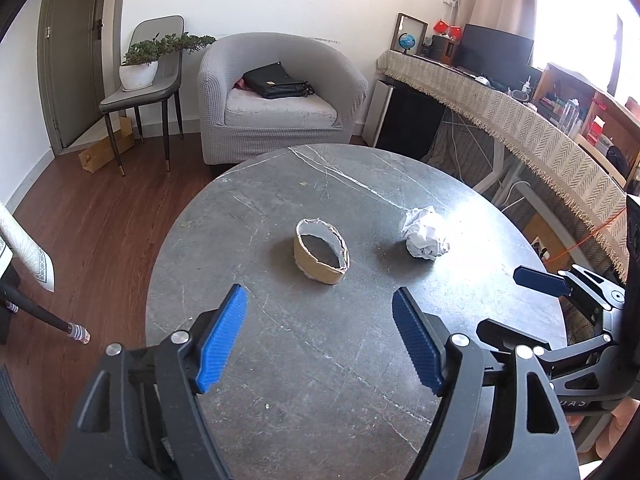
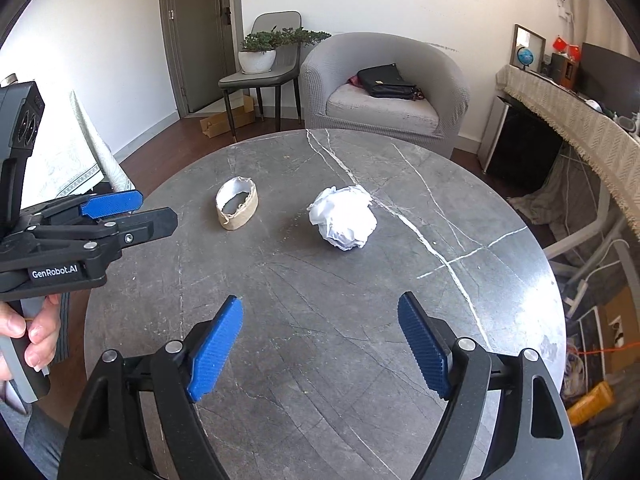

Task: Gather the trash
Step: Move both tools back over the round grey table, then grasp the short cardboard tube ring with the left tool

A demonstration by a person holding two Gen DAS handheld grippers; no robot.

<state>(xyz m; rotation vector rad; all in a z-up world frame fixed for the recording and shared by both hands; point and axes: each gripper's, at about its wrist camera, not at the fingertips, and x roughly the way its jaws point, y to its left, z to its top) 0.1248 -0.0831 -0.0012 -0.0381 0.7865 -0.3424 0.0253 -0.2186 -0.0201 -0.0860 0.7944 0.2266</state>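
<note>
A squashed brown cardboard ring (image 1: 321, 255) lies on the round grey marble table (image 1: 320, 360); it also shows in the right wrist view (image 2: 237, 203). A crumpled white paper ball (image 1: 425, 232) lies to its right, also in the right wrist view (image 2: 343, 217). My left gripper (image 1: 320, 336) is open and empty, above the table short of the ring. My right gripper (image 2: 320, 344) is open and empty, short of the paper ball. Each gripper shows from the side in the other's view: the right one (image 1: 540, 284) and the left one (image 2: 116, 210).
A grey armchair (image 1: 280, 96) with a black bag (image 1: 276, 80) stands behind the table. A chair with a potted plant (image 1: 140, 68) stands at the left by a door. A cloth-covered desk (image 1: 520, 120) with a monitor runs along the right.
</note>
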